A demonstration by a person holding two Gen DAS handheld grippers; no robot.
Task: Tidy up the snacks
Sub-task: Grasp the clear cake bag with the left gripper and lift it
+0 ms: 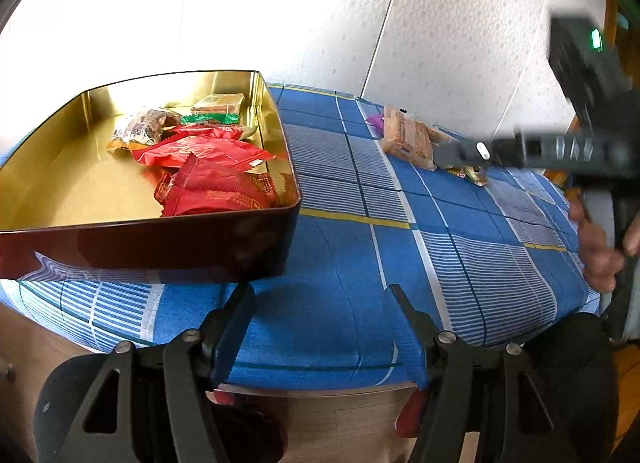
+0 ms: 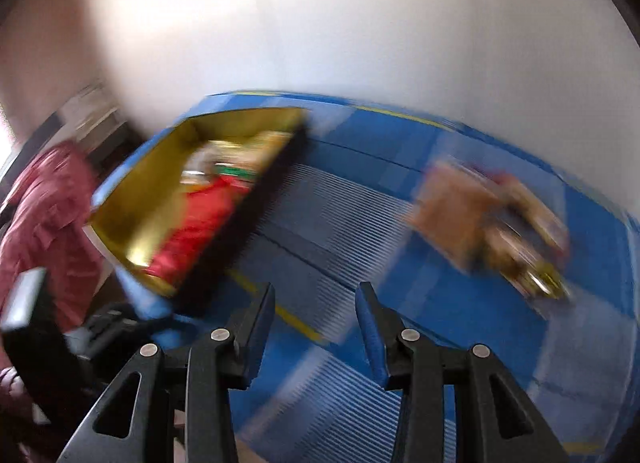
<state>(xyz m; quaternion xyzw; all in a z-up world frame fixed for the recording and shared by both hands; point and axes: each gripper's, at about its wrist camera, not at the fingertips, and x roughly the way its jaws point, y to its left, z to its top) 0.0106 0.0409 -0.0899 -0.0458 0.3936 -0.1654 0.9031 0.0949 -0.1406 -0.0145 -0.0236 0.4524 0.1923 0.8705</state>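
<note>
A tin box (image 1: 152, 251) with a gold inside and dark red walls stands on the blue checked cloth (image 1: 352, 263) at the left. It holds red packets (image 1: 212, 179), a green-edged packet (image 1: 212, 113) and a brown one (image 1: 144, 129). A tan snack packet (image 1: 408, 139) and small gold sweets (image 1: 470, 175) lie at the far right. My left gripper (image 1: 319, 295) hovers open and empty at the cloth's near edge. My right gripper (image 2: 315, 295) is open and empty, low over the cloth between the tin (image 2: 120, 231) and the tan packet (image 2: 452, 215); its view is motion-blurred.
A purple wrapper (image 1: 375, 121) peeks out behind the tan packet. A pale wall rises right behind the table. The wooden table edge (image 1: 320, 393) runs below the cloth. A hand (image 1: 598, 251) holds the right gripper (image 1: 446, 155); a red sleeve (image 2: 48, 215) is at far left.
</note>
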